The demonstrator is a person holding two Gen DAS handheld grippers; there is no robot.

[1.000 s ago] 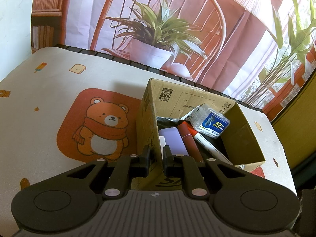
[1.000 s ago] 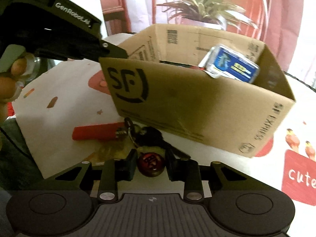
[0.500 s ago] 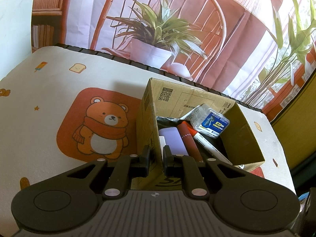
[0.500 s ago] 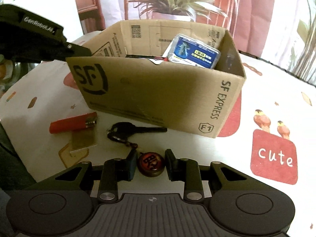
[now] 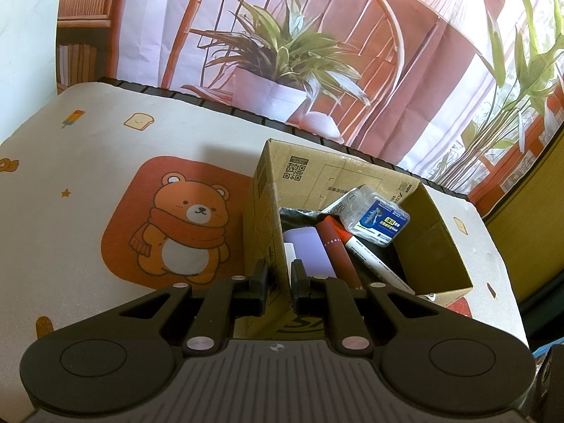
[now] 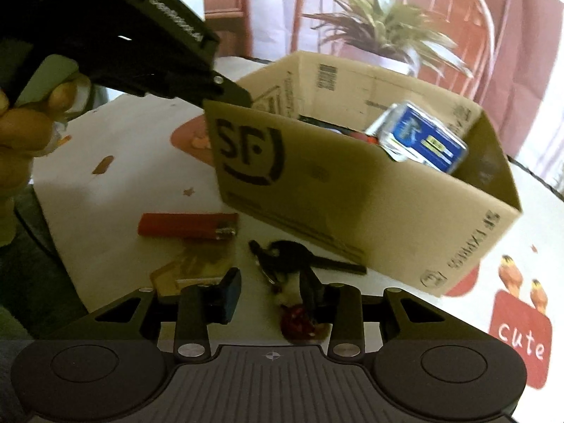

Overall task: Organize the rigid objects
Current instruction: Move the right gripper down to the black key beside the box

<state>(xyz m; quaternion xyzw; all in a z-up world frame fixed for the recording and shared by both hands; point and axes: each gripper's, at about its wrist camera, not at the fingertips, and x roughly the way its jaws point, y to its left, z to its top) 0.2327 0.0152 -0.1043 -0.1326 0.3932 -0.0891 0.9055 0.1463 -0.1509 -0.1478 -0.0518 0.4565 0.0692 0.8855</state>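
Observation:
My left gripper [image 5: 278, 278] is shut on the near corner wall of the cardboard box [image 5: 268, 218]. The box [image 6: 352, 190] holds a blue-labelled clear case [image 5: 379, 220], a red tube [image 5: 335, 250], a white marker [image 5: 373, 261] and a lilac block [image 5: 310, 250]. My right gripper [image 6: 273, 290] is open just in front of the box. A black key [image 6: 292, 252] on a ring with a round red fob [image 6: 298, 320] lies on the table between its fingers. The left gripper's body [image 6: 141, 42] shows in the right wrist view.
A red lighter [image 6: 187, 225] and a yellowish clear card [image 6: 194, 268] lie on the table left of the key. The tablecloth [image 5: 88, 176] has a bear print. A potted plant [image 5: 278, 70] and chair stand behind the table.
My right gripper has opened and let go of the red fob, which now lies between its fingers. The left gripper still holds the box corner.

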